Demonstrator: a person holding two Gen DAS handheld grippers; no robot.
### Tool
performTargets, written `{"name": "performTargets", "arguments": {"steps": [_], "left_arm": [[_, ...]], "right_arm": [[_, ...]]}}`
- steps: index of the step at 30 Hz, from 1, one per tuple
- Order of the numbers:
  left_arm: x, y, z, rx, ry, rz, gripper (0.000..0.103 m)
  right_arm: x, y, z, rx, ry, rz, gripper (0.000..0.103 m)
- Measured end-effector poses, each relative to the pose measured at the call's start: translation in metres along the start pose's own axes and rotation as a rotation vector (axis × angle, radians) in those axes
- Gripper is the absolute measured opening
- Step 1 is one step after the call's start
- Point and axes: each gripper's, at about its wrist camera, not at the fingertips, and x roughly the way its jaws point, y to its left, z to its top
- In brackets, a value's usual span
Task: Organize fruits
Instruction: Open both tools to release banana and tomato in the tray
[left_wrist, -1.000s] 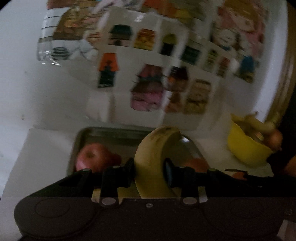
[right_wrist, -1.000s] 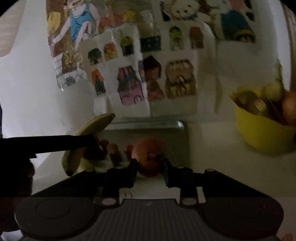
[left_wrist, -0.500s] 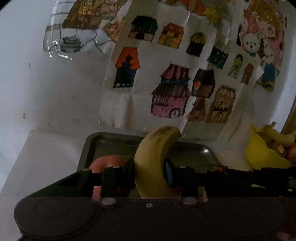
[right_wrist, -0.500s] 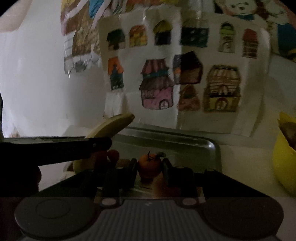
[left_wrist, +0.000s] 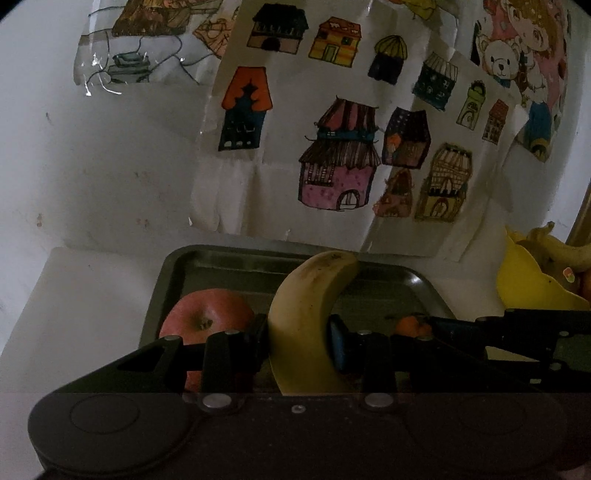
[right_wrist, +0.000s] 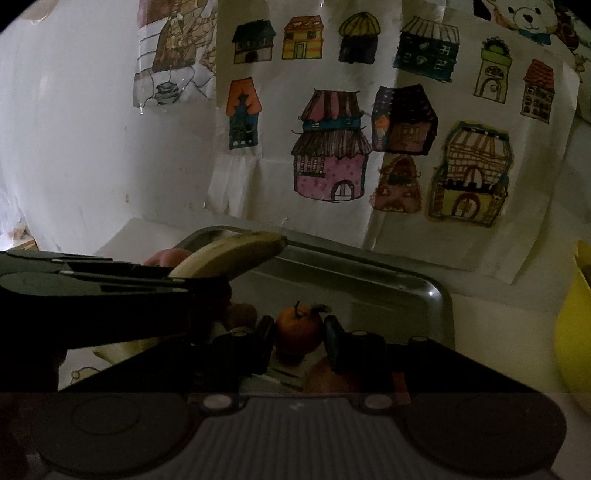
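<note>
Banana (left_wrist: 306, 317) clamped upright, tip curving right toward wall.

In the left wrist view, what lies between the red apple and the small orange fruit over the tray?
The banana, clamped in the left gripper, stands between the apple and the small orange fruit, above the tray.

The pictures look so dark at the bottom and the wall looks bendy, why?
Left wrist view: dim light, so the tongs and tray sit in shadow while the wall drawings are brighter; the fisheye lens curves the wall and blackens the corners. Right wrist view: same dimness and bending, the tangerine is murky, yet edges look sharp, not blurred.
</note>
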Motion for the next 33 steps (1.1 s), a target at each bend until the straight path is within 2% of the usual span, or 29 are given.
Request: {"name": "performTargets", "arguments": {"steps": [9, 14, 16, 19, 23, 27, 31, 33], "left_arm": [[0.0, 0.0, -0.001, 0.001, 0.003, -0.001, 0.037], [0.002, 0.0, -0.002, -0.008, 0.014, -0.011, 0.038], [-0.001, 0.0, -0.001, -0.011, -0.008, -0.014, 0.04], [-0.007, 0.0, 0.001, -0.019, -0.037, -0.017, 0.051], [-0.017, -0.001, 0.006, -0.029, -0.071, -0.014, 0.059], [-0.037, -0.002, 0.014, -0.041, -0.137, -0.013, 0.084], [-0.064, -0.006, 0.02, -0.034, -0.2, -0.012, 0.099], [-0.077, -0.007, 0.02, -0.031, -0.227, -0.006, 0.102]], "right_arm": [[-0.001, -0.001, 0.001, -0.007, 0.0, -0.001, 0.034], [-0.004, -0.001, 0.002, -0.006, -0.008, -0.009, 0.039], [-0.008, -0.003, 0.002, 0.001, -0.017, -0.013, 0.046], [-0.019, -0.005, 0.002, 0.005, -0.041, -0.034, 0.055], [-0.038, -0.011, 0.004, 0.012, -0.077, -0.063, 0.069], [-0.062, -0.016, 0.005, 0.028, -0.134, -0.099, 0.087], [-0.085, -0.02, 0.005, 0.055, -0.189, -0.111, 0.094], [-0.098, -0.02, 0.004, 0.066, -0.219, -0.113, 0.1]]}}
